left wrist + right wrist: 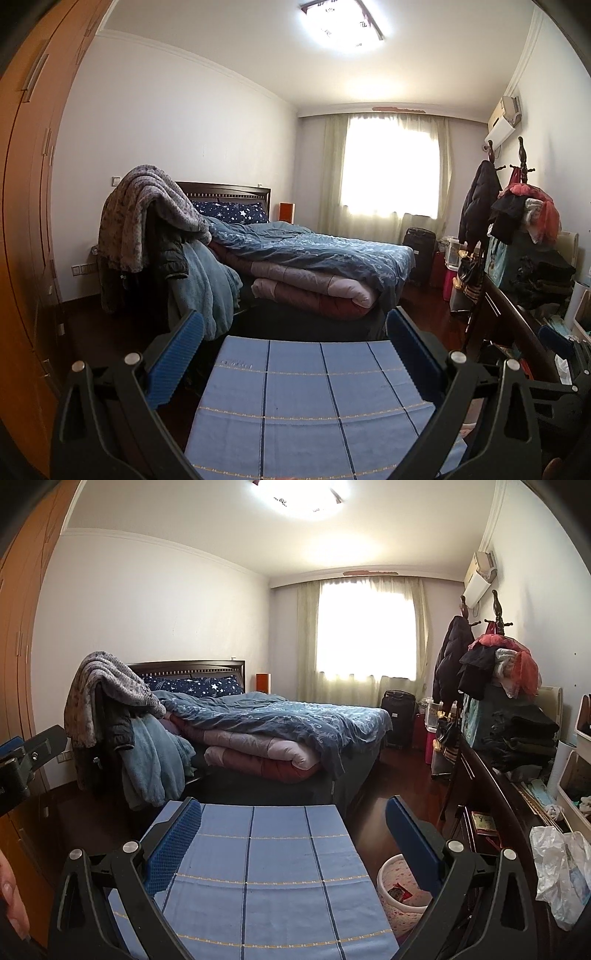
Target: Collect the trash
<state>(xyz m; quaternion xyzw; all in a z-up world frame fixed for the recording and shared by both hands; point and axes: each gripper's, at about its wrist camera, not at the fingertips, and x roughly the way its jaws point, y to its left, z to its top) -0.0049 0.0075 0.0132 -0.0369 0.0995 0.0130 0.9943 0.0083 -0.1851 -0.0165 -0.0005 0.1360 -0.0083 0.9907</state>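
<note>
My left gripper (pixel 295 332) is open and empty, held above a table covered with a blue checked cloth (pixel 306 398). My right gripper (pixel 293 814) is open and empty over the same cloth (pixel 258 867). A white patterned trash basket (pixel 402 893) stands on the floor below right of the table, with a red wrapper (pixel 399 891) inside. A crumpled clear plastic bag (pixel 557 871) lies on the dark sideboard at far right. The left gripper shows at the left edge of the right wrist view (pixel 22 757); the right gripper shows at the right edge of the left wrist view (pixel 561 354).
A bed (pixel 280 720) with blue and pink quilts fills the middle of the room. A chair draped with blankets (pixel 110 716) stands left of it. An orange wardrobe (pixel 26 206) lines the left. A cluttered dark sideboard (pixel 506 812) and a coat rack (pixel 454 653) line the right.
</note>
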